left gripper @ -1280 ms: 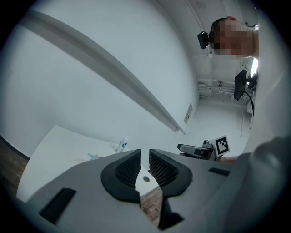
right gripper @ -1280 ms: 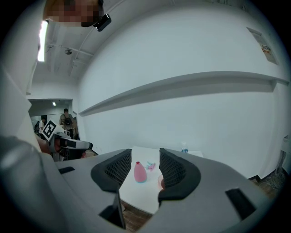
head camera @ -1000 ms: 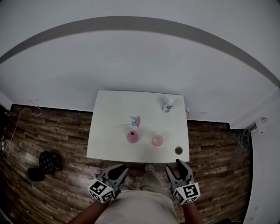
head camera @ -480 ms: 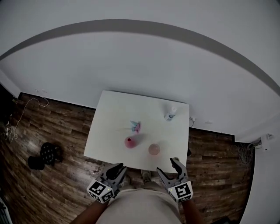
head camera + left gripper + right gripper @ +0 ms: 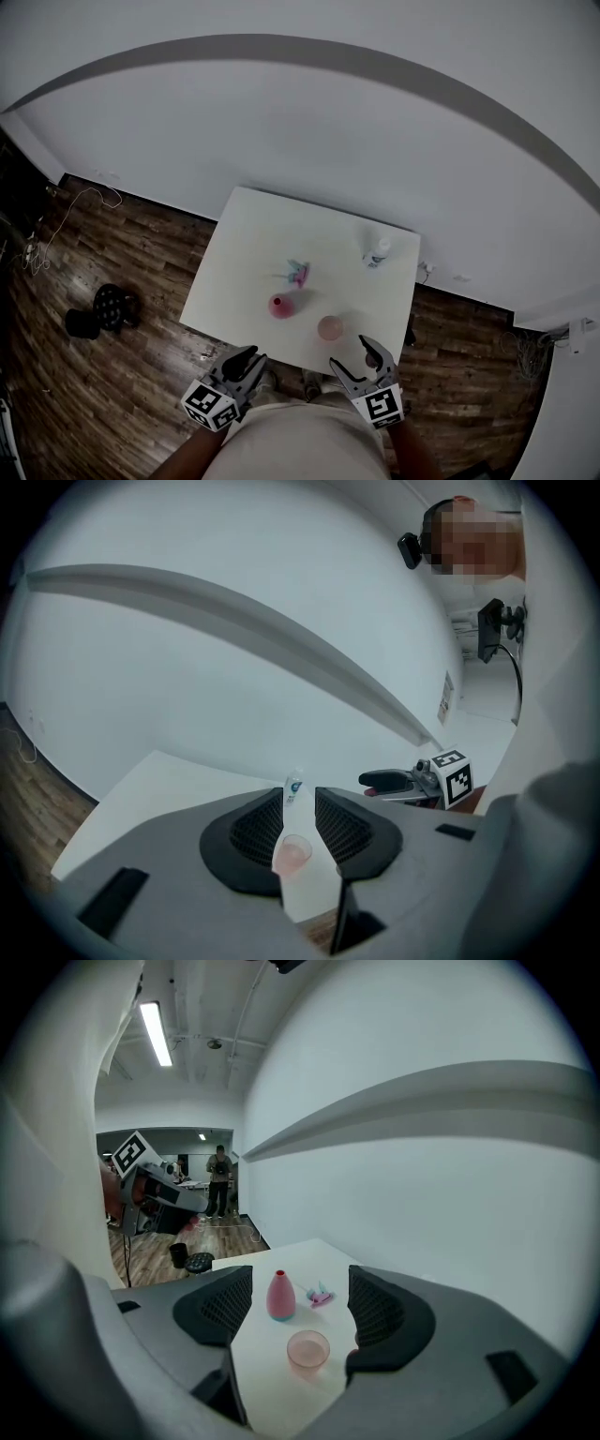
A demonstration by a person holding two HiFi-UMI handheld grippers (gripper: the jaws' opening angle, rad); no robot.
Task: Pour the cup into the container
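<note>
Head view places the small translucent pink cup (image 5: 330, 327) upright near the near edge of the white desk (image 5: 253, 253), right of centre. It sits just beyond the right claw (image 5: 354, 356), apart from it. The pink bulb-shaped container with a red mouth (image 5: 280, 305) stands just left of the cup and slightly farther. Right gripper view frames the cup low in the gap between the jaws, untouched; these jaws have just been opening and stand moderately wide, holding nothing. The left claw (image 5: 240, 362) hangs off the desk's near edge, left of the container. Its jaws have also just been opening, to a narrow gap, and are empty. A white plastic bottle (image 5: 377, 251) stands at the far right.
</note>
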